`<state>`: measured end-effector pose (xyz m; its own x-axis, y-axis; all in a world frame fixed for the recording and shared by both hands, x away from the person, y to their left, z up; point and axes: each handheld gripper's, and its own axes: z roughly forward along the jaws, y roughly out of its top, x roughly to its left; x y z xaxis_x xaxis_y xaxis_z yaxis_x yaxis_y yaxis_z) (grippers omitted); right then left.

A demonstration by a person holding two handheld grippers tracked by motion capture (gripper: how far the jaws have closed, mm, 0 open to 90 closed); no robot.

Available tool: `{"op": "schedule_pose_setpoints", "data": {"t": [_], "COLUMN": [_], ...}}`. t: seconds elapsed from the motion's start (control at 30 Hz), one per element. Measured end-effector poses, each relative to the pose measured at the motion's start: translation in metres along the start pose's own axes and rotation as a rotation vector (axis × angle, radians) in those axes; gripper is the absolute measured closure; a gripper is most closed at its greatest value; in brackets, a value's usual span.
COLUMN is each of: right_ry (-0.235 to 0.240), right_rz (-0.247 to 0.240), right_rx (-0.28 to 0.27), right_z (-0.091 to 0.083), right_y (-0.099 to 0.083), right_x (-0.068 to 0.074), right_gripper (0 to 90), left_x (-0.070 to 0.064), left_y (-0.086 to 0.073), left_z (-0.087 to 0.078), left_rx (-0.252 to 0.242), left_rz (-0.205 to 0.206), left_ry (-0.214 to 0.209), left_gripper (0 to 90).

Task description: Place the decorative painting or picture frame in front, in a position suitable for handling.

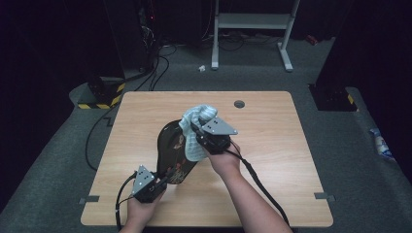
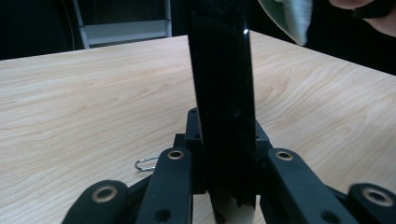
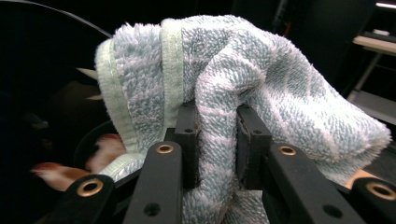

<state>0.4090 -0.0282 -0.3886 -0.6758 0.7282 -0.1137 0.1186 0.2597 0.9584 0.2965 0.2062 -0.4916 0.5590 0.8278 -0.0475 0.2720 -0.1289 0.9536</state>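
High view first: dead centre of the frame there's a dark glossy tray (image 1: 172,153), black lacquer-looking with a reddish flower pattern, tipped up on edge over the wooden table (image 1: 272,160). The left gripper (image 1: 163,183), lower left of centre, has the tray by its near bottom edge. The right gripper (image 1: 200,137) sits just above centre, pressing a pale blue-green towel (image 1: 197,121) against the tray's face.

Left gripper view: the tray (image 2: 222,93) runs edge-on straight up the middle of the frame, and the jaws are closed narrow on it, one either side of the rim. The towel (image 2: 292,16) peeks in at the upper right corner. Small metal clip (image 2: 145,163) lying on the table (image 2: 70,102) at lower left (no idea what it's for).

Right gripper view: the jaws are pinched on a fold of the towel (image 3: 224,93), which bunches up across the middle and right of the frame. The tray (image 3: 42,116) is the dark shiny surface on the left, with the red pattern at lower left.

My take on handling: the tray looks stiff and thin, fairly light, and that gloss probably makes it slippery, so a rim pinch could let it pivot if the wiping pressure gets heavy. I'd keep hold at the edge and push gently. The towel is soft and floppy, so grabbing a thick fold like this seems right.
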Motion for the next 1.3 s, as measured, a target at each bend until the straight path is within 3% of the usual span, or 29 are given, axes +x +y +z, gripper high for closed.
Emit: {"op": "schedule_pose_setpoints", "data": {"t": [0.07,0.13,0.33,0.47,0.57,0.9,1.0,1.13,1.3], "right_ry": [-0.008,0.006,0.121,0.162,0.148,-0.026,-0.045,-0.023,0.067], "right_rz": [-0.004,-0.027,-0.13,-0.17,-0.145,-0.031,-0.016,-0.032,-0.104], "right_rx": [0.005,-0.009,-0.068,-0.079,-0.073,0.03,0.051,0.033,-0.036], "right_z": [0.0,-0.003,-0.019,-0.024,-0.021,0.007,0.012,0.006,-0.01], "right_y": [0.0,0.001,0.005,0.003,0.004,-0.006,-0.011,-0.01,-0.002], "right_x": [-0.001,0.007,0.059,0.077,0.065,-0.008,-0.016,-0.007,0.032], "right_gripper": [73.2,73.2,73.3,73.2,73.1,73.3,73.3,73.4,73.4], "left_x": [0.0,0.0,0.0,0.0,0.0,-0.001,-0.001,-0.001,-0.001], "left_y": [0.0,0.0,0.0,0.0,0.0,0.0,0.0,0.0,0.0], "left_z": [0.0,0.0,0.0,0.0,0.0,0.0,0.001,0.001,0.001], "left_rx": [0.001,0.001,0.002,0.001,0.002,0.004,0.004,0.004,0.003], "left_rz": [0.0,-0.001,-0.005,-0.006,-0.005,-0.002,-0.002,-0.004,-0.007], "left_ry": [0.0,-0.001,0.002,0.002,0.002,0.002,0.001,0.001,0.003], "left_gripper": [78.0,78.0,77.9,77.9,77.9,77.8,77.8,77.9,77.9]}}
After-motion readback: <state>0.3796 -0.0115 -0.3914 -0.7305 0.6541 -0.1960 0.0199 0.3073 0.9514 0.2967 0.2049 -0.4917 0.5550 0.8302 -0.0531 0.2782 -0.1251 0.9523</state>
